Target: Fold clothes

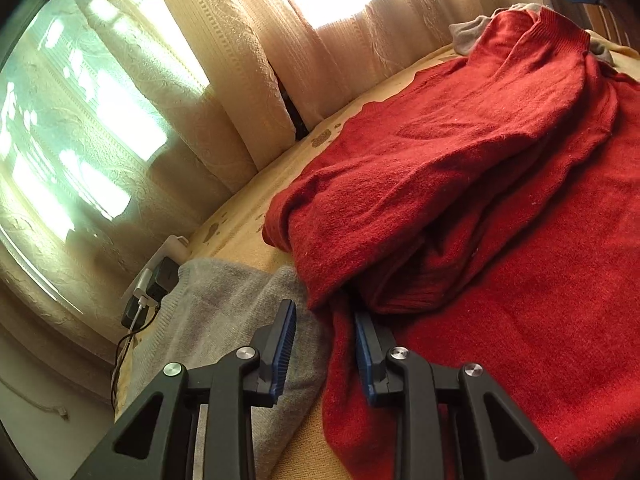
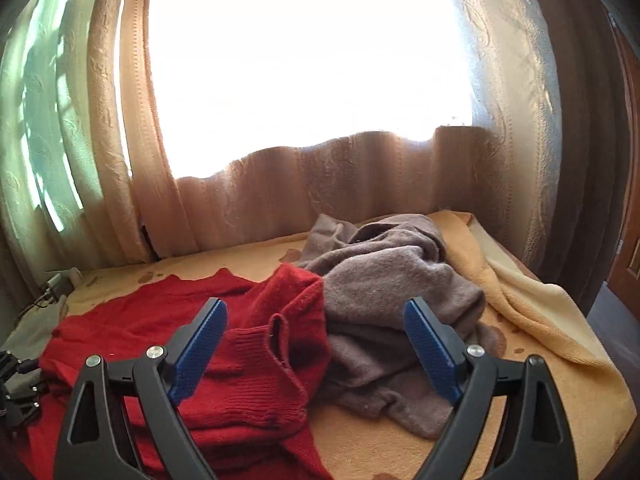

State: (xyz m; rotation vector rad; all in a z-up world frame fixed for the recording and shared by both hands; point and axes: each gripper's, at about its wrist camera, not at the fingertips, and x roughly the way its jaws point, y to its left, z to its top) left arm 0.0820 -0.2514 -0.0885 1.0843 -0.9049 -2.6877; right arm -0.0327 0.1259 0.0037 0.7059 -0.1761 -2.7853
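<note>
Red sweater (image 2: 224, 344) lies spread on the bed (image 2: 400, 448), one sleeve (image 1: 460, 152) already laid across its body, the ribbed cuff (image 2: 248, 344) resting on top in the right wrist view. Just beside it, touching its far edge, sits a crumpled brown-grey garment (image 2: 384, 304); a lighter grey knit (image 1: 224, 304) lies at the sweater's other side near the bed's edge.

The left claw (image 1: 325, 330) stands narrow, its pads either side of the sweater's edge, though I cannot tell whether they actually press on cloth. The right claw (image 2: 316, 344) is wide, nothing between its pads, poised above the sweater.

The fold looks partly done. To do the next part well, I would take the sweater's free edge with both claws at matching points, lift only enough to clear the layer beneath, and lay it flat without dragging the folded sleeve loose or catching the brown-grey garment.
</note>
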